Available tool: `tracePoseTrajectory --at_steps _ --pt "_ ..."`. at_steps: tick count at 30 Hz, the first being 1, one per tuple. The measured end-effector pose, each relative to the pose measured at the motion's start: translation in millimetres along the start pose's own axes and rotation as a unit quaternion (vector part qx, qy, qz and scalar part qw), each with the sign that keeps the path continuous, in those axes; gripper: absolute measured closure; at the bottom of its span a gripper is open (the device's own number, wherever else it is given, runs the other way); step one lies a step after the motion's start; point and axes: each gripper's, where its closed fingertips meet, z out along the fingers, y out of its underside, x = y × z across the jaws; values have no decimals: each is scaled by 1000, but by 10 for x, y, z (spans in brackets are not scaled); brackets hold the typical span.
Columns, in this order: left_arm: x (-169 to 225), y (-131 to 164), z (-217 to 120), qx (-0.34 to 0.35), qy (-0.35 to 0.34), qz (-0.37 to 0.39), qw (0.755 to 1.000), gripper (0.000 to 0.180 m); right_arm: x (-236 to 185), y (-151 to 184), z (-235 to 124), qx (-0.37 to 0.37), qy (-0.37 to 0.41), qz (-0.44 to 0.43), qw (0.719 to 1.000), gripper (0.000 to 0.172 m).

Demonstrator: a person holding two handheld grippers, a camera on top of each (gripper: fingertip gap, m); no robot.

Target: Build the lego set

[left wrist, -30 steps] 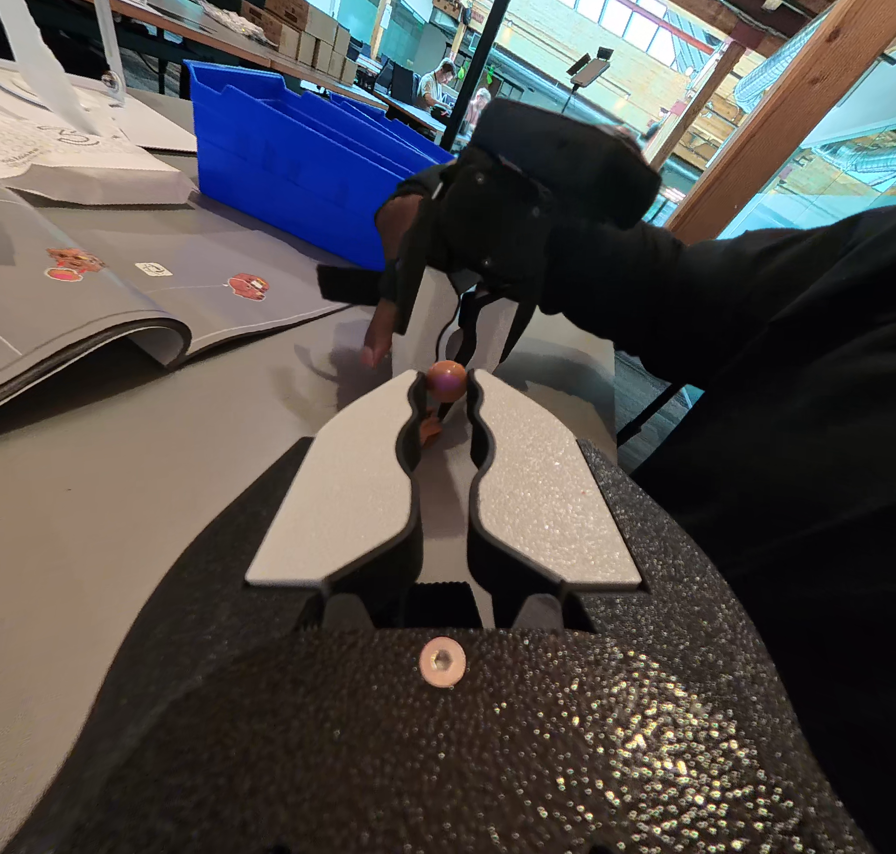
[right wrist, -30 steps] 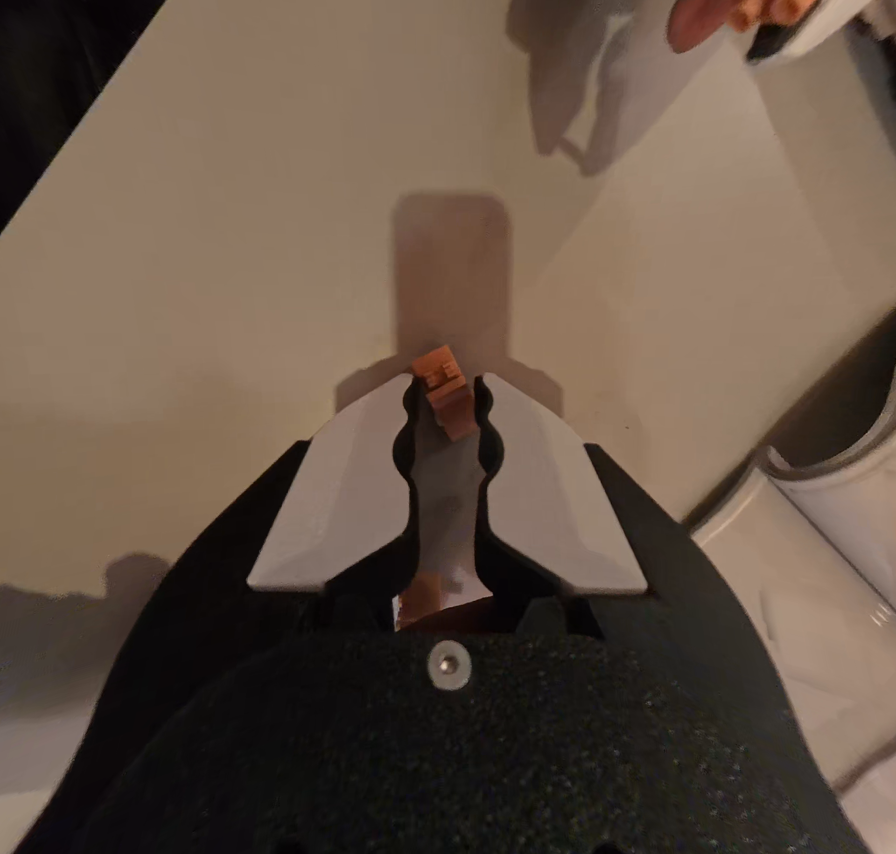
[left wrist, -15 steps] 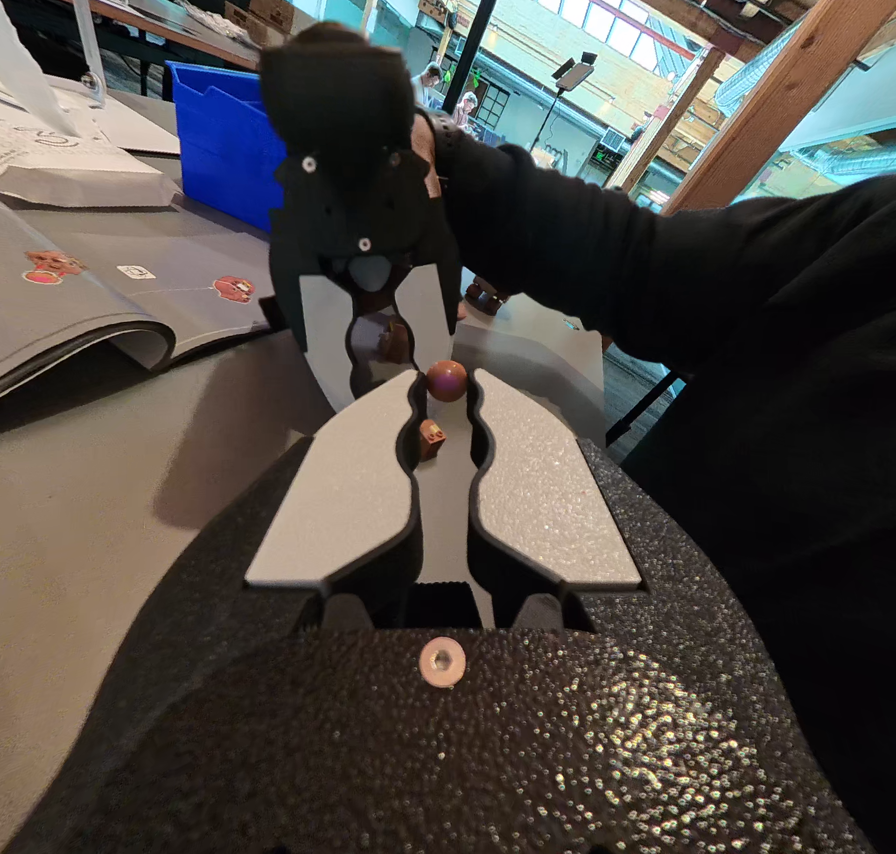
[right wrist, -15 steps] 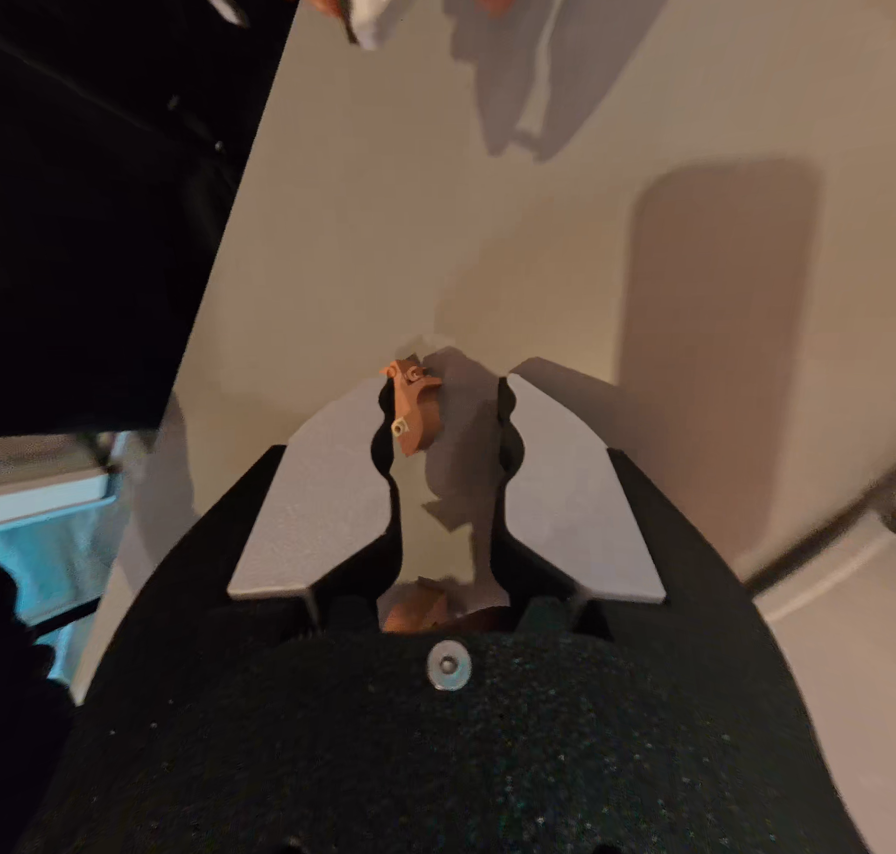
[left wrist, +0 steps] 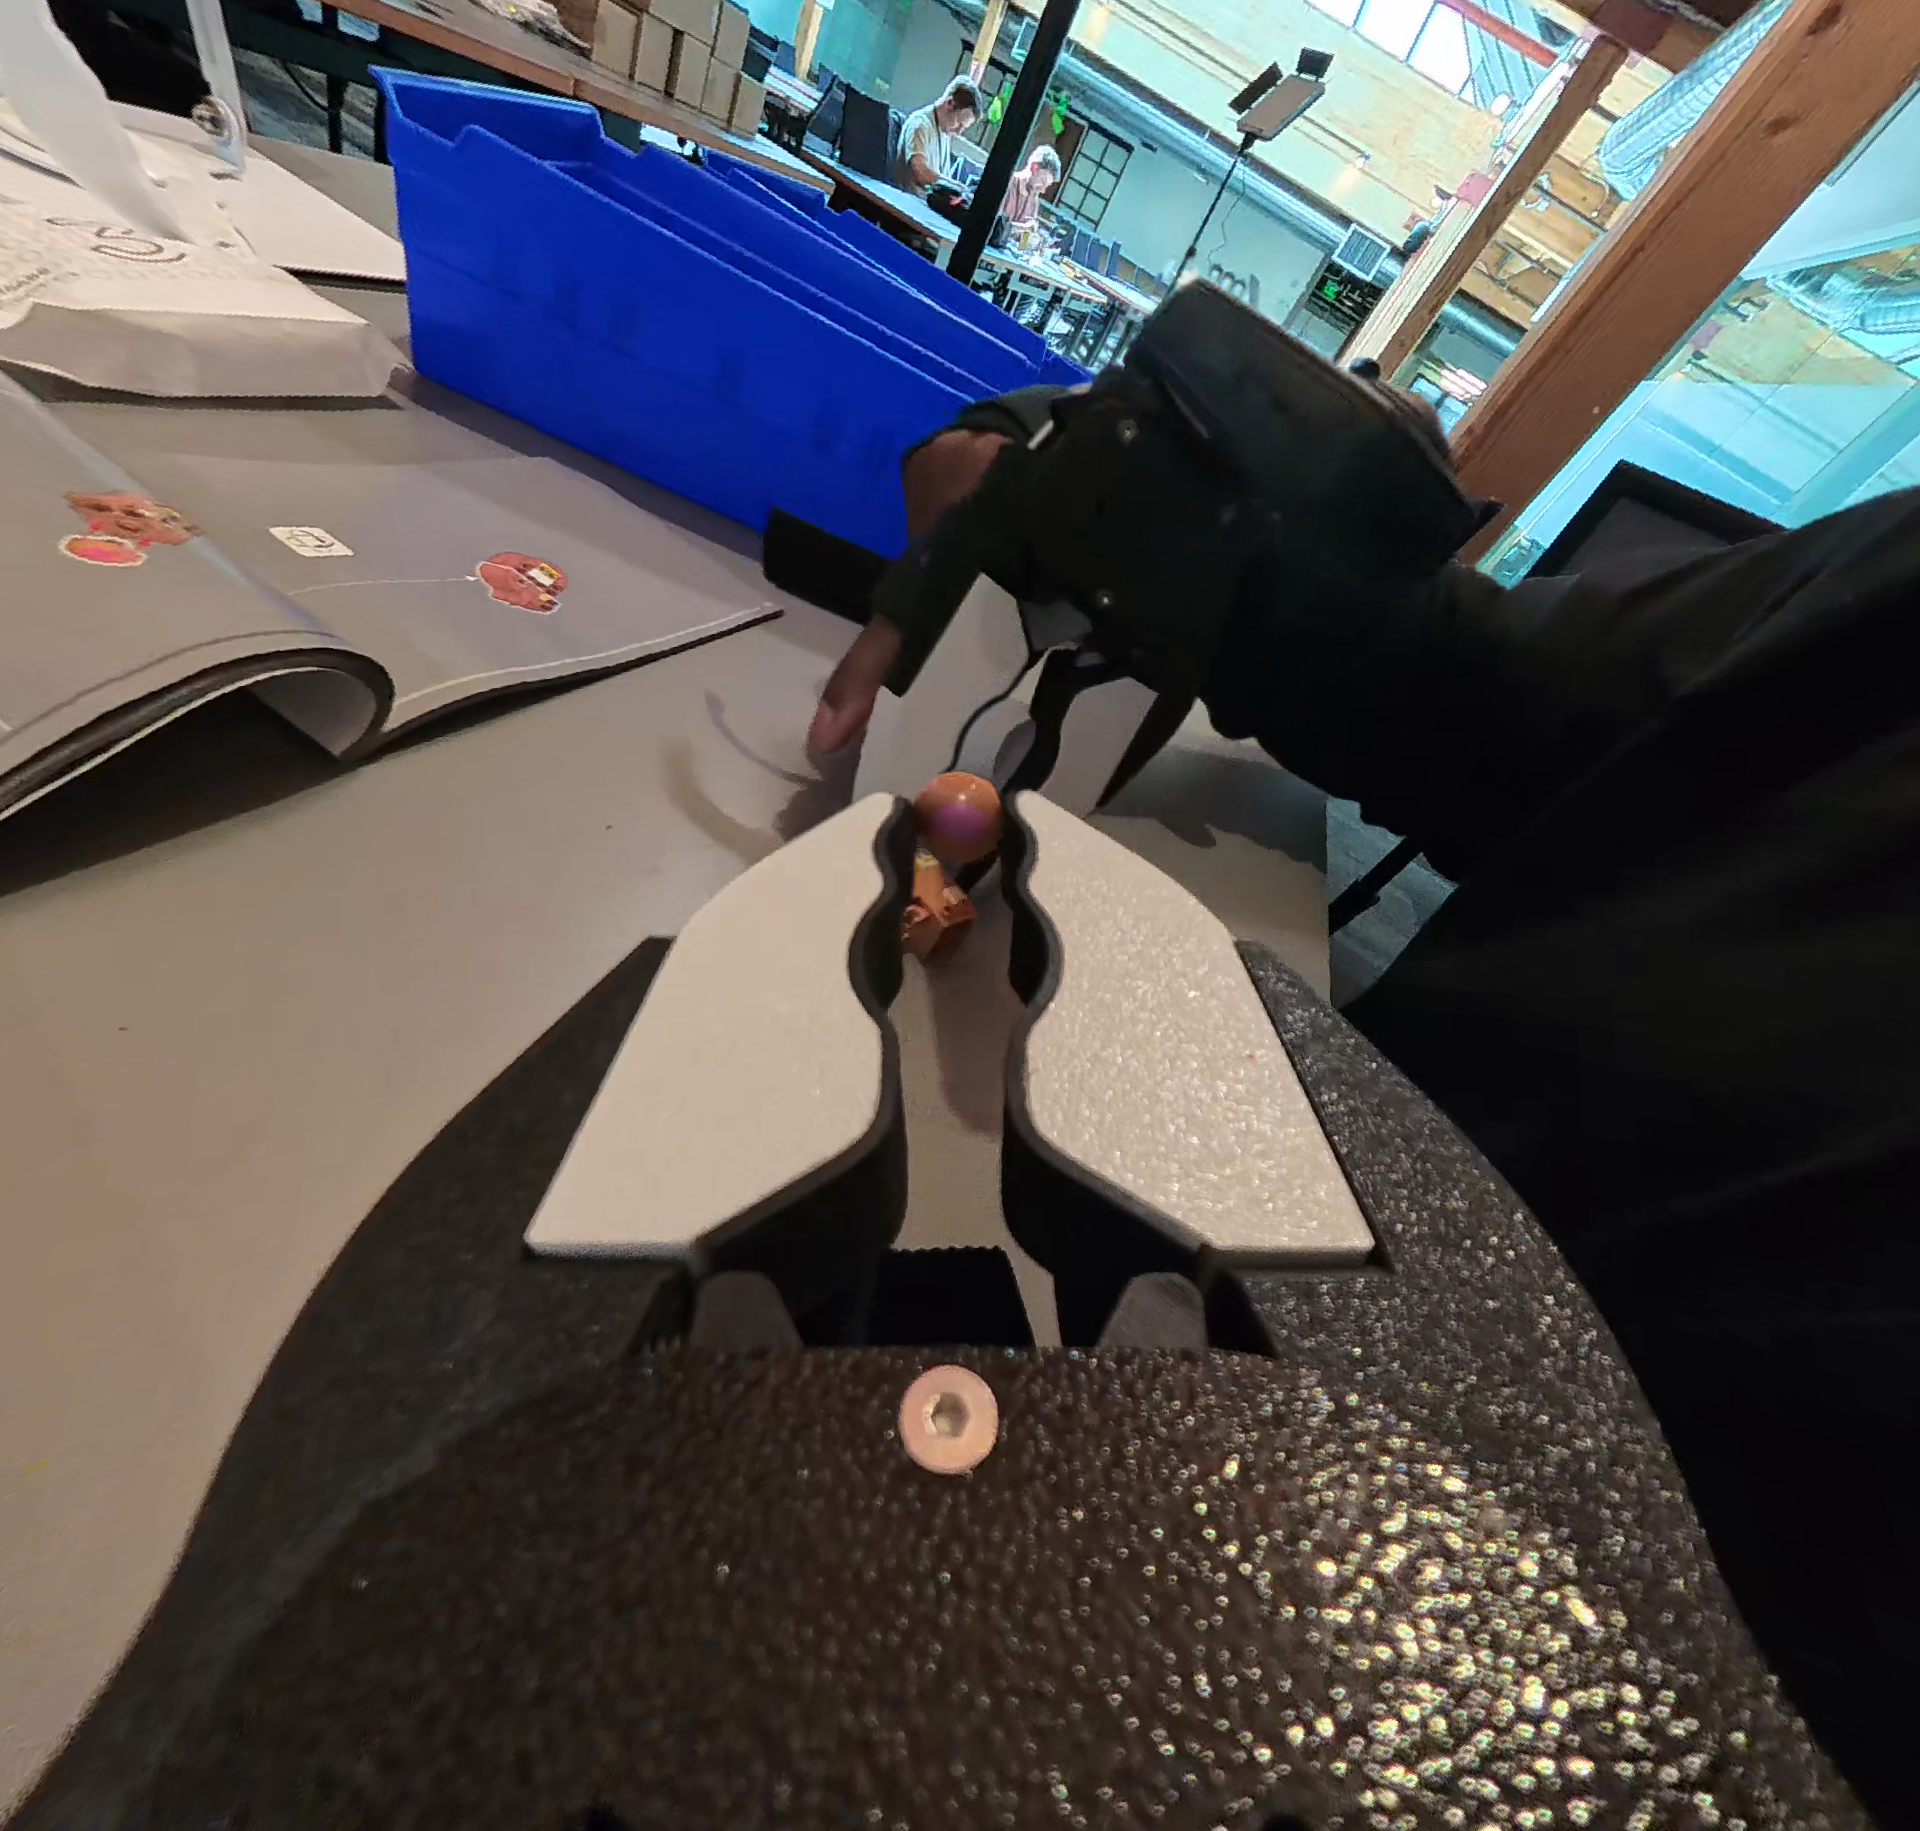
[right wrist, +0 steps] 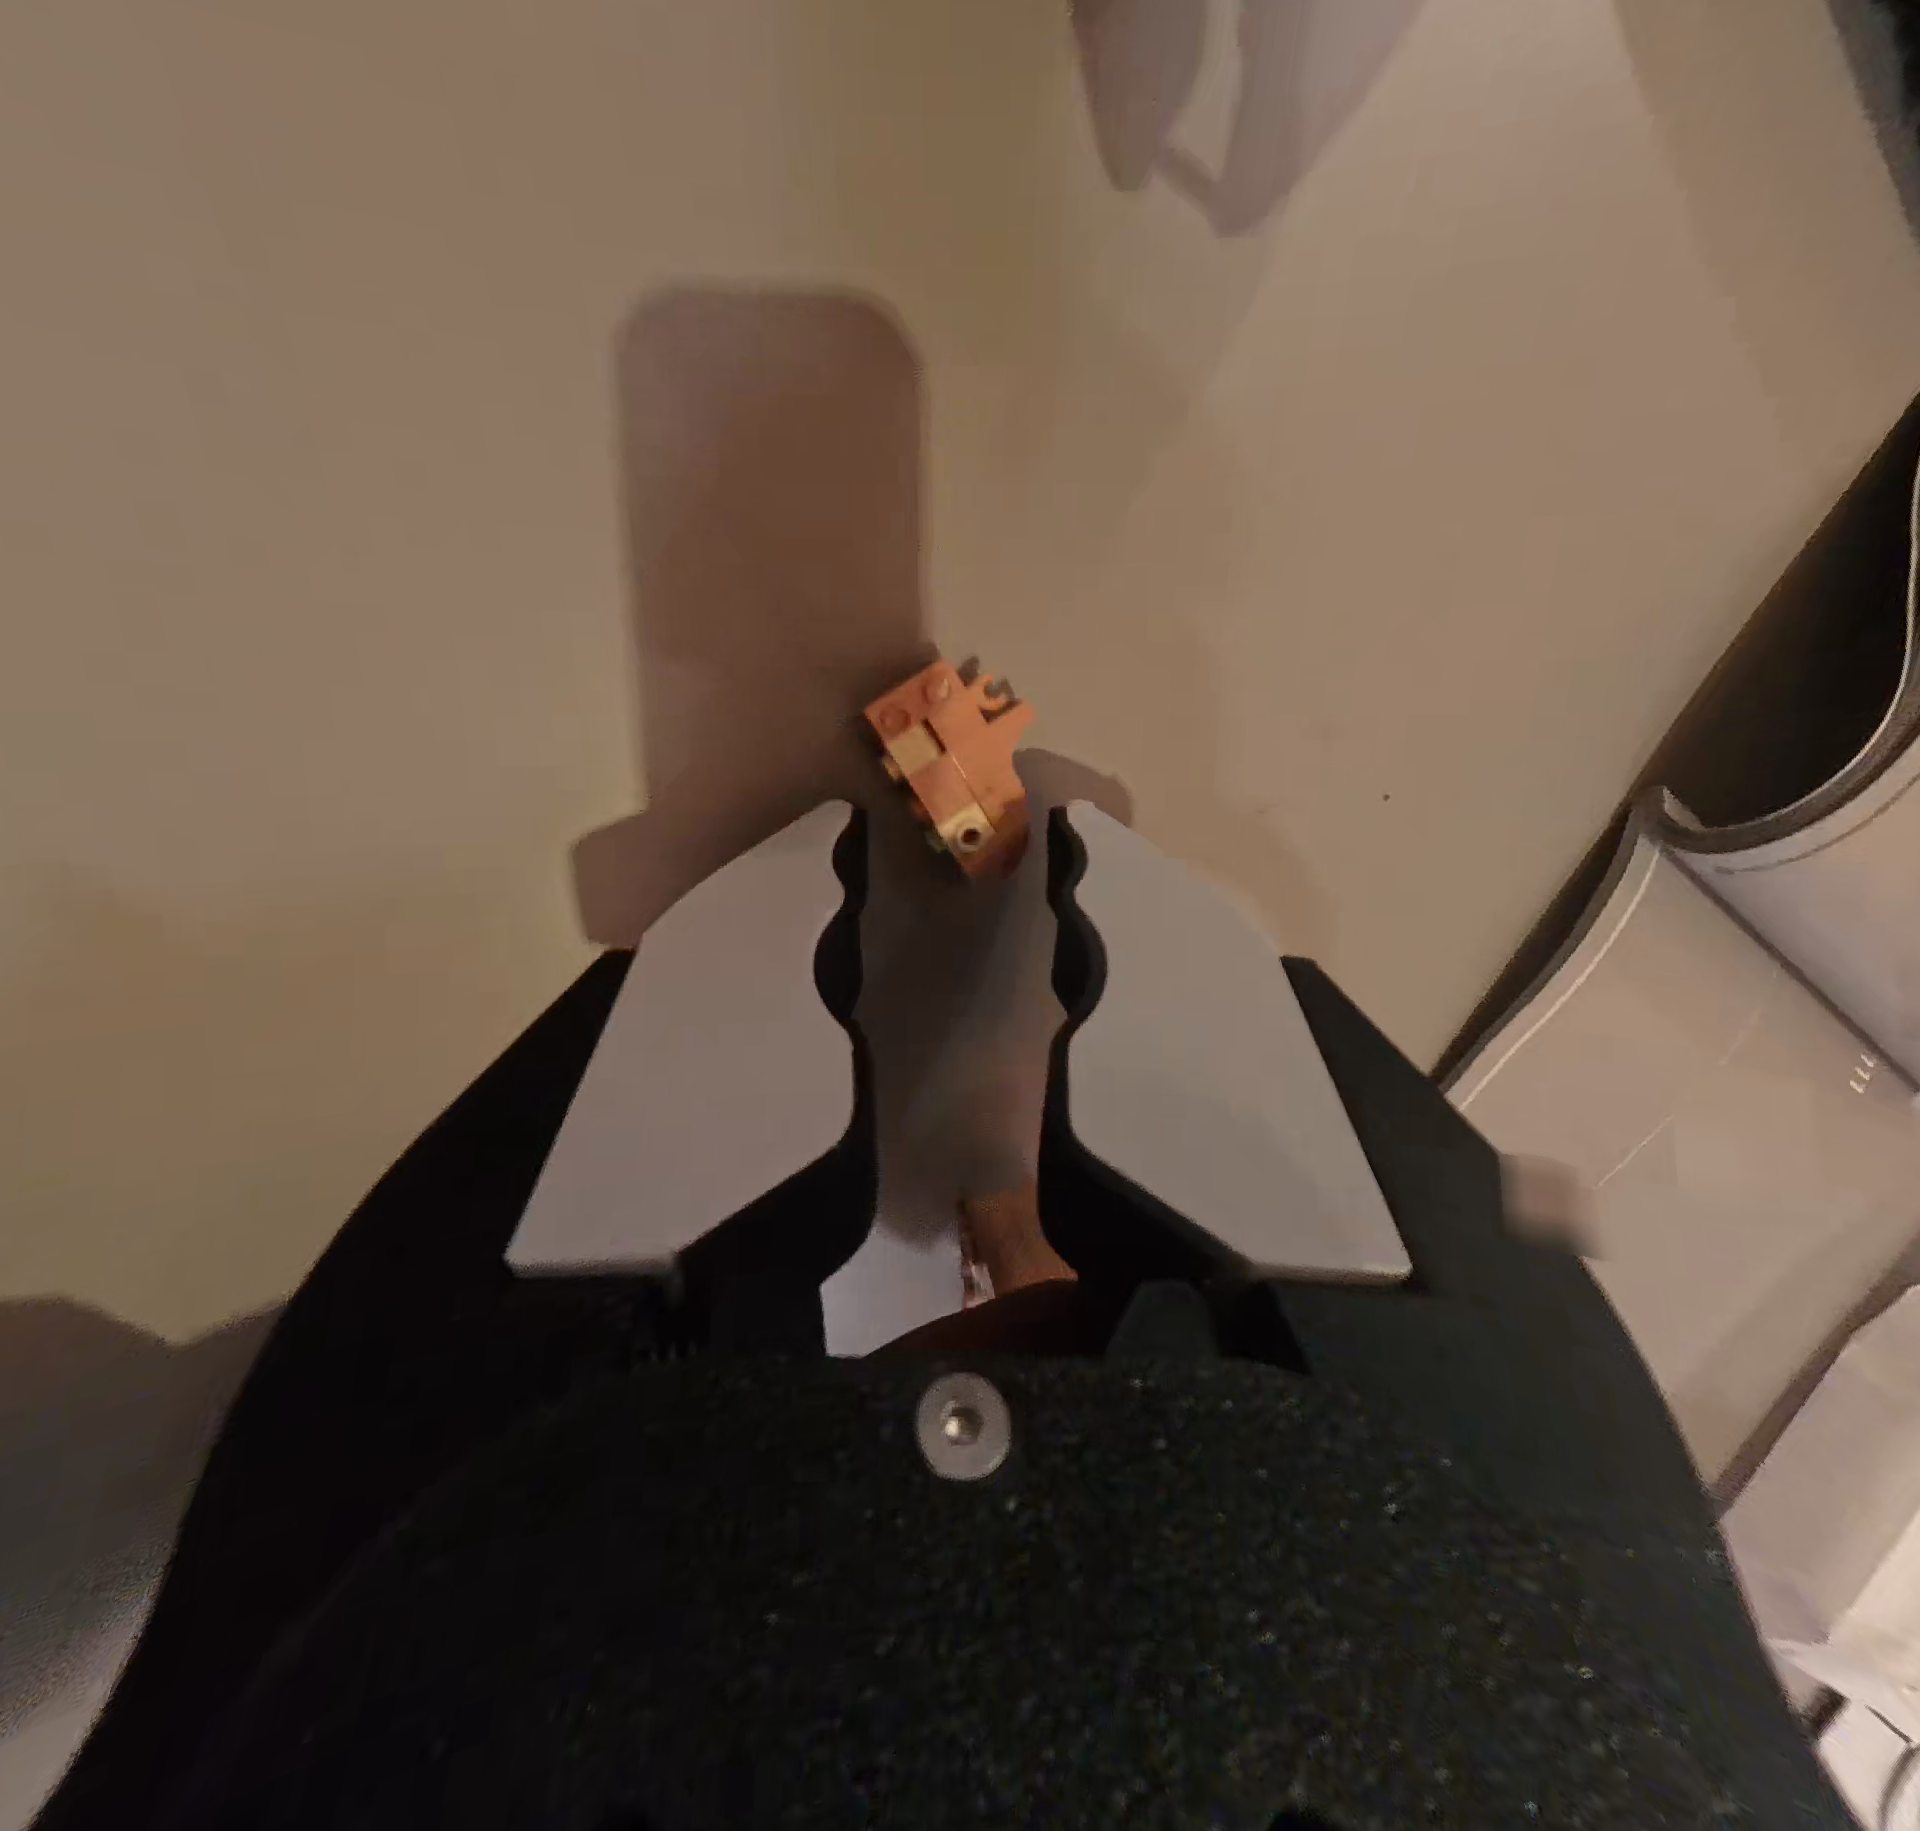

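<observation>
In the left wrist view my left gripper (left wrist: 958,825) is shut on a small brown ball (left wrist: 956,817) at its fingertips. A small brown brick part (left wrist: 935,917) hangs under the ball, between the fingers and just above the grey table (left wrist: 364,1002). My right gripper (left wrist: 1091,742) points down at the table just behind the ball. In the right wrist view my right gripper (right wrist: 951,831) is open. A small orange-brown brick assembly (right wrist: 940,742) lies on the table at its fingertips, close to the right finger (right wrist: 1143,950) and apart from the left one.
A blue bin (left wrist: 675,327) stands behind, and an open booklet (left wrist: 364,618) lies to the left with papers (left wrist: 156,306) beyond it. The booklet's edge also shows at the right of the right wrist view (right wrist: 1714,1002). A wooden post (left wrist: 1662,223) stands at the right. One gripper's finger ends stand about 12 cm off the other's.
My right gripper opened and let go of the orange-brown brick assembly, which now lies on the table at its tips. It swung up and came back down. My left gripper stayed shut on the ball.
</observation>
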Motion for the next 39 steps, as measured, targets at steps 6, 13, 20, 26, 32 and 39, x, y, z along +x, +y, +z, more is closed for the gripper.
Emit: tracePoseTrajectory --at_steps 6,13,20,26,32,39 --pt "-14 25 13 -6 -5 1 1000 166 -17 -84 42 27 3 29 999 147" --pt "-8 32 12 -6 -3 1 1000 166 -40 -151 76 66 12 103 992 149" --pt "-21 36 8 -7 -5 -1 1000 166 -18 -137 73 107 60 183 975 143" --pt "-44 26 0 -3 -7 -10 1000 166 -35 -89 43 135 98 210 963 139" --pt "-51 14 -9 1 -7 -17 1000 166 -23 -80 30 163 97 217 958 135" --pt "-37 3 -14 4 -2 -17 1000 166 -27 -89 30 165 98 212 958 136"
